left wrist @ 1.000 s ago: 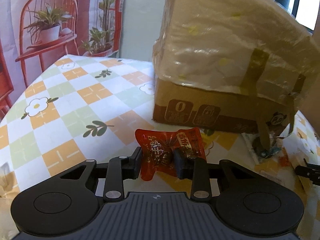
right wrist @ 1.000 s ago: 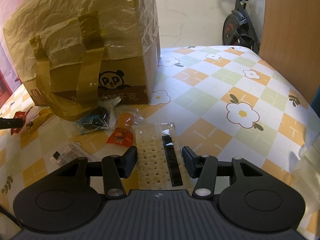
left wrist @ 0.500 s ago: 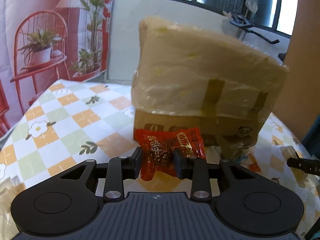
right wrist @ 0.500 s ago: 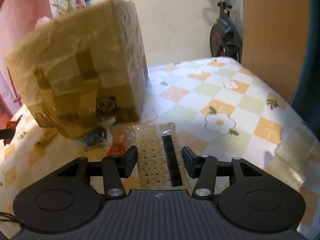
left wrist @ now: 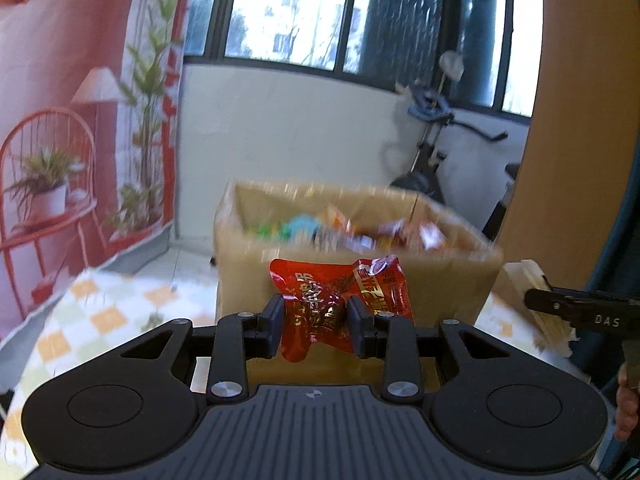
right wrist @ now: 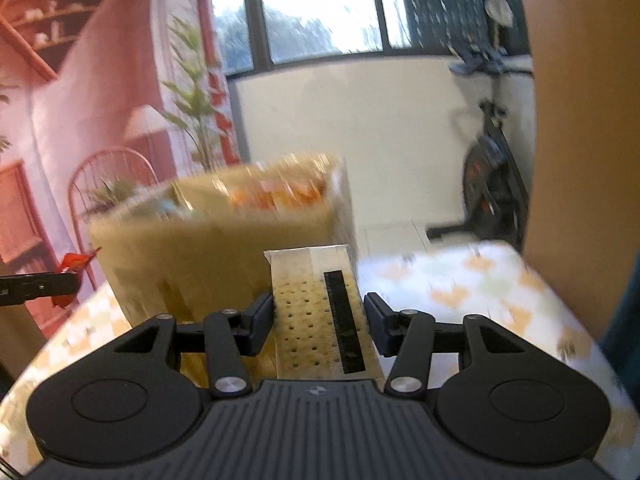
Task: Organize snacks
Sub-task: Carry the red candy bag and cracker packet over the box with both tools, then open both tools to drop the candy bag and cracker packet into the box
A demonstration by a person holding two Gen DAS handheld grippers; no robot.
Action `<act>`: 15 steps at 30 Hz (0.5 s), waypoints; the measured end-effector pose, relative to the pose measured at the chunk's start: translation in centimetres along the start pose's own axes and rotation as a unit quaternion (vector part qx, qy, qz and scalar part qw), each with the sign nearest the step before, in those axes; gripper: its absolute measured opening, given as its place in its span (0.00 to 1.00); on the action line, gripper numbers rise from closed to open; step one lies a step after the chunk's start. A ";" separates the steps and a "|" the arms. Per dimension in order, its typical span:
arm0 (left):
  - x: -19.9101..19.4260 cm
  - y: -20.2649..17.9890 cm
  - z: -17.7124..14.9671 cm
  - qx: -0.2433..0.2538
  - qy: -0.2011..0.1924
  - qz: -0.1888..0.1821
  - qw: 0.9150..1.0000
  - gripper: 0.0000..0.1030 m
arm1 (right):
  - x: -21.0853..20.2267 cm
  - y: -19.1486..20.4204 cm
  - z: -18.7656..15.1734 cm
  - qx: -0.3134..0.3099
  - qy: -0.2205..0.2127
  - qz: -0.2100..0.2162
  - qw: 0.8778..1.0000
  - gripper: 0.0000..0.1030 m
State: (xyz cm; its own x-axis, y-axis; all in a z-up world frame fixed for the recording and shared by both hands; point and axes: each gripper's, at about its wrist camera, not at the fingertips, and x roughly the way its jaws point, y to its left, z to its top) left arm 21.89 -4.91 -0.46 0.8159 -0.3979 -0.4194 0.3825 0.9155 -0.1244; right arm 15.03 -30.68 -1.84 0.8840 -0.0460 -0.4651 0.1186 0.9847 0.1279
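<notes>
My left gripper (left wrist: 316,324) is shut on a red snack packet (left wrist: 340,300) and holds it in the air, in front of and near the rim height of a cardboard box (left wrist: 448,284) lined with plastic. Several snacks lie inside the box. My right gripper (right wrist: 318,324) is shut on a clear pack of pale crackers (right wrist: 316,320), also raised beside the same box (right wrist: 208,256). The right gripper and its cracker pack (left wrist: 536,304) show at the right edge of the left wrist view. The left gripper with the red packet (right wrist: 70,266) shows at the left edge of the right wrist view.
The box stands on a table with a checked floral cloth (right wrist: 472,280). A wooden panel (right wrist: 580,160) rises at the right. An exercise bike (right wrist: 496,176) stands behind the table by the window wall. A red printed backdrop (left wrist: 60,120) hangs at the left.
Both grippers have risen from table level to about the height of the box rim, each keeping its snack. The open top of the box and its contents have come into view.
</notes>
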 end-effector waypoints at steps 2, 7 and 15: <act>0.5 0.0 1.5 0.002 -0.011 -0.001 1.000 0.35 | 0.2 0.6 1.8 -0.006 -0.015 0.009 1.000 0.50; 2.8 0.6 4.6 0.000 -0.025 -0.003 1.000 0.35 | 1.9 1.4 5.9 -0.005 -0.041 0.032 0.999 0.50; 10.3 1.0 7.8 -0.009 0.009 -0.006 1.000 0.35 | 8.7 3.2 11.1 -0.048 -0.041 0.044 0.997 0.50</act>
State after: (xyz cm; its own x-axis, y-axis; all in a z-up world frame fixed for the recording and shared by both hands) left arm 34.07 -8.58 2.07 0.8032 -0.4078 -0.4342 0.3840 0.9117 -0.1460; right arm 28.06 -29.82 4.24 0.9234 0.0313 -0.3825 -0.0010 0.9969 0.0792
